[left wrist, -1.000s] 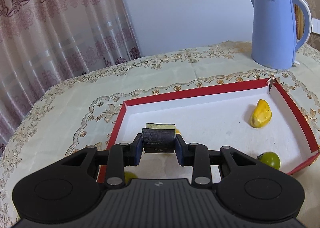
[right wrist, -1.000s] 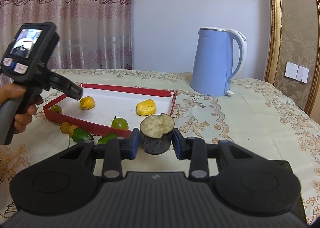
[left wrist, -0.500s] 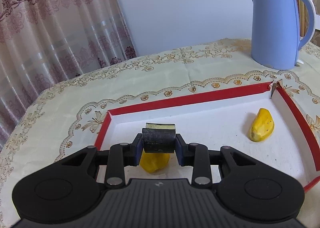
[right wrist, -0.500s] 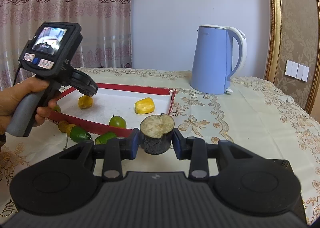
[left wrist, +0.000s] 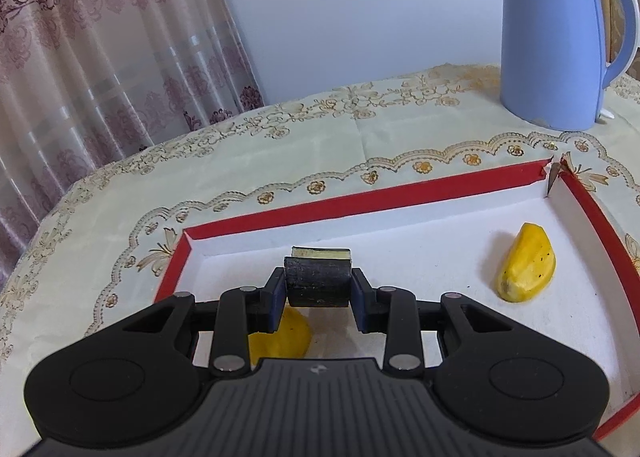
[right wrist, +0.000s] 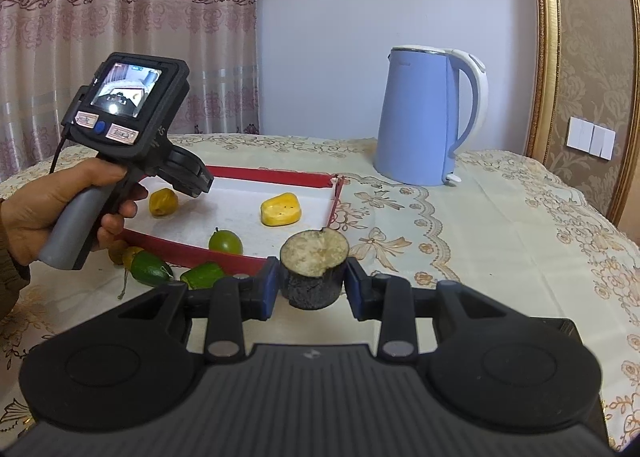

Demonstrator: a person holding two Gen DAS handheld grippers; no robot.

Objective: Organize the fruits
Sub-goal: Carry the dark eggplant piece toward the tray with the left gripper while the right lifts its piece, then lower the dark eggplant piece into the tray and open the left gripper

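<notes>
My left gripper [left wrist: 319, 285] is shut on a dark-skinned fruit piece [left wrist: 318, 283] with a pale cut top, held above the white floor of the red-rimmed tray [left wrist: 360, 201]. A yellow fruit [left wrist: 282, 337] lies just under its fingers, and a second yellow fruit [left wrist: 526, 263] rests at the tray's right. My right gripper [right wrist: 314, 277] is shut on another dark fruit piece [right wrist: 314, 257] over the tablecloth, beside the tray's near right corner. The right wrist view also shows the left gripper [right wrist: 196, 183] in a hand [right wrist: 60, 201] over the tray [right wrist: 280, 177].
A blue kettle [right wrist: 424, 117] stands behind the tray on the embroidered tablecloth [right wrist: 460, 237]. A green round fruit [right wrist: 225, 241] lies in the tray. Two green fruits [right wrist: 152, 269] and small yellow ones [right wrist: 126, 255] lie outside its front rim. Curtains hang behind.
The left gripper has travelled deeper over the tray with its dark piece; a yellow fruit now lies under its fingers and the green fruit has left its view. The right gripper stayed still.
</notes>
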